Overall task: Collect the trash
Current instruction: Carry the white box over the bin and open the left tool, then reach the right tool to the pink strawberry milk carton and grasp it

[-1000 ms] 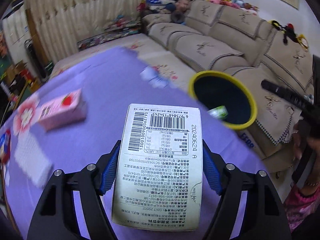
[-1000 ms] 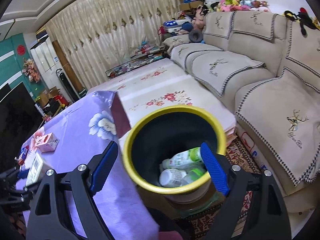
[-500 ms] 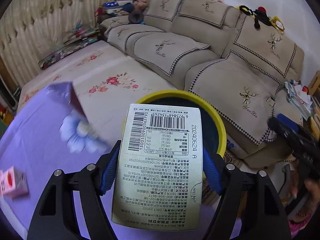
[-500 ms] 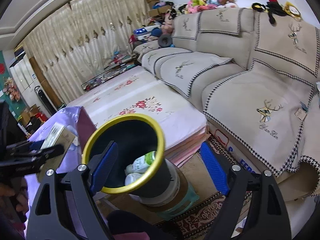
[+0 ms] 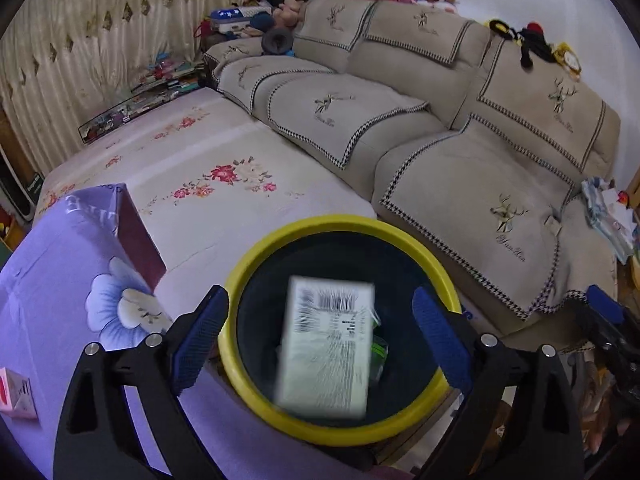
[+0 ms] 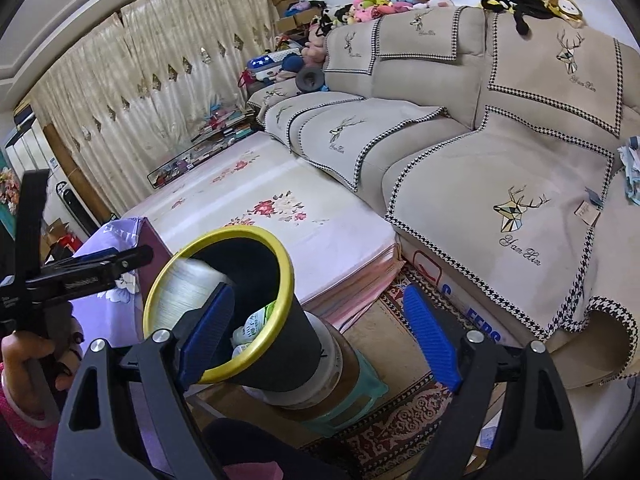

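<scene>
Left wrist: left gripper (image 5: 320, 330) jaws just opened wide; blurred white barcoded carton (image 5: 326, 346) loose between, over yellow-rimmed black bin (image 5: 256, 264), 12 o'clock.

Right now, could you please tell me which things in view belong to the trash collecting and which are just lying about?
Part of the job:
- white carton, blurred, dropping free between the just-opened left tongs
- yellow-rimmed bin
- bottles in the bin
- pink carton on the purple tablecloth

Just lying about:
- beige sofa
- plush toys
- floral mat
- curtains
</scene>
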Demonstrator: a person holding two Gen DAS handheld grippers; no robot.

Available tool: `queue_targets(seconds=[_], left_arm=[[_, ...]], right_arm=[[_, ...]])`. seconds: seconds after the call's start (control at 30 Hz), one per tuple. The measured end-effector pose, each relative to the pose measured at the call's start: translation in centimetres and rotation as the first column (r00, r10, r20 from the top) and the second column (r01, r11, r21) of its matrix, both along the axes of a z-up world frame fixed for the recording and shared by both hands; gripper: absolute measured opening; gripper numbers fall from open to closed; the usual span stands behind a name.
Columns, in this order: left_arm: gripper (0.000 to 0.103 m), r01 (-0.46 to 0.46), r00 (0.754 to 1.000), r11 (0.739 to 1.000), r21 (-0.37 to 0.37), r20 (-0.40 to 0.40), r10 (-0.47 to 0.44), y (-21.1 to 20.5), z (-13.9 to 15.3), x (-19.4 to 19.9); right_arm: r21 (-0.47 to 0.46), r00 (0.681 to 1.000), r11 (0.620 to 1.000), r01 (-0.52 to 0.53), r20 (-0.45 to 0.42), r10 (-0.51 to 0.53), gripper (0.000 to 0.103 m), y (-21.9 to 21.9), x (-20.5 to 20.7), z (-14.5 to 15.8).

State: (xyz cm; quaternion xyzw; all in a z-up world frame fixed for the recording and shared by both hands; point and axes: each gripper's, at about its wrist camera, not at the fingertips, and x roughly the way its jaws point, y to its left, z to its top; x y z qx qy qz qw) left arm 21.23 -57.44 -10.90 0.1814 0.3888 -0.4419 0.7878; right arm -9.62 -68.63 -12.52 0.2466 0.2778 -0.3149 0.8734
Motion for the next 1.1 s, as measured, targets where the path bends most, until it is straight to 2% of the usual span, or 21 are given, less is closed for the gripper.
queue_targets(seconds=[0.17,0.3,0.43,0.53,0.63,0.77,0.83,0.93,0.97,1.03,1.1], left_arm=[[0.096,-0.031,0.998,0.994,-0.102,0.05,0.036,6.5,3.2,-1.2],[0.098,-0.093,0.989,0.976,-0.198,0.093,0.113,14.2,5.9,-1.8],[0.098,-0.186,0.971,0.954,-0.233,0.103,0.215,21.8,6.7,-1.4],[0.098,-0.278,0.94,0.925,-0.258,0.126,0.318,28.1,6.8,-0.7],[0.098,-0.368,0.892,0.886,-0.282,0.162,0.422,34.5,6.6,-0.1],[0.098,-0.454,0.841,0.84,-0.297,0.168,0.514,41.3,5.8,1.3],[0.098,-0.509,0.797,0.808,-0.297,0.192,0.572,44.9,5.1,1.9],[0.098,-0.564,0.751,0.773,-0.292,0.209,0.627,48.6,4.2,2.6],[0.098,-0.592,0.727,0.753,-0.287,0.213,0.653,50.1,3.9,2.9],[0.098,-0.622,0.707,0.729,-0.285,0.196,0.679,52.2,3.2,3.4],[0.098,-0.639,0.698,0.71,-0.295,0.166,0.697,53.8,2.5,3.6]], right_arm=[[0.001,0.999,0.999,-0.044,-0.007,0.044,0.082,1.3,1.3,0.2],[-0.002,0.995,0.995,-0.102,-0.015,0.102,0.082,2.9,3.1,0.3],[-0.024,0.987,0.987,-0.159,-0.028,0.158,0.082,5.2,5.1,0.9],[-0.035,0.979,0.979,-0.201,-0.043,0.2,0.082,7.1,6.8,1.2],[-0.038,0.967,0.967,-0.252,-0.056,0.249,0.082,9.3,8.5,1.5],[-0.052,0.946,0.946,-0.319,-0.078,0.314,0.082,12.2,10.9,2.0],[-0.045,0.931,0.932,-0.361,-0.084,0.356,0.082,13.8,12.4,2.1],[-0.023,0.896,0.898,-0.438,-0.095,0.435,0.082,16.2,14.9,2.2],[-0.019,0.879,0.883,-0.47,-0.1,0.466,0.082,17.2,15.9,2.3],[-0.019,0.845,0.85,-0.527,-0.119,0.521,0.082,19.3,17.9,2.2],[-0.027,0.808,0.814,-0.58,-0.139,0.572,0.082,21.5,19.7,2.3]])
